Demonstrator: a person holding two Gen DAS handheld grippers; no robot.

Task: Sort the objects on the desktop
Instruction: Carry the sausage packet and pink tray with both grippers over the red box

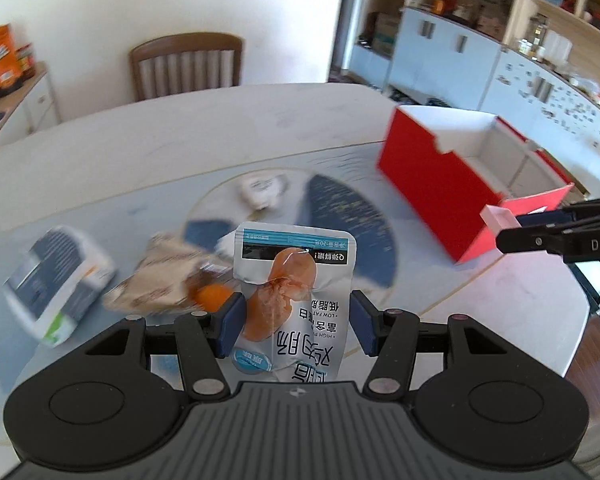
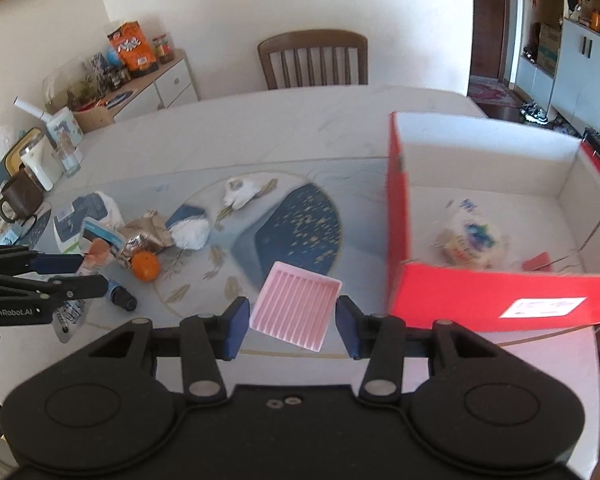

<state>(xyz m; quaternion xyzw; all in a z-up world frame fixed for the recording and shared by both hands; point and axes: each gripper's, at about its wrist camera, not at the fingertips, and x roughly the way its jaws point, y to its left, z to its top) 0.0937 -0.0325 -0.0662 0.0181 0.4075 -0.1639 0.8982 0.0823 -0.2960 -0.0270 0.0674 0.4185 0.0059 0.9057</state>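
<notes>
My left gripper is shut on a silver sausage snack packet and holds it above the table; it also shows in the right wrist view. My right gripper is shut on a pink ribbed tray, held above the table just left of the red box. The tray's end shows in the left wrist view. The box is open and holds a wrapped packet. An orange and a crumpled foil wrapper lie on the mat.
A blue-and-white pouch, a small dark bottle, a crumpled white tissue and a white wad lie on the round patterned mat. A mug and jars stand at the table's left edge. A chair stands behind.
</notes>
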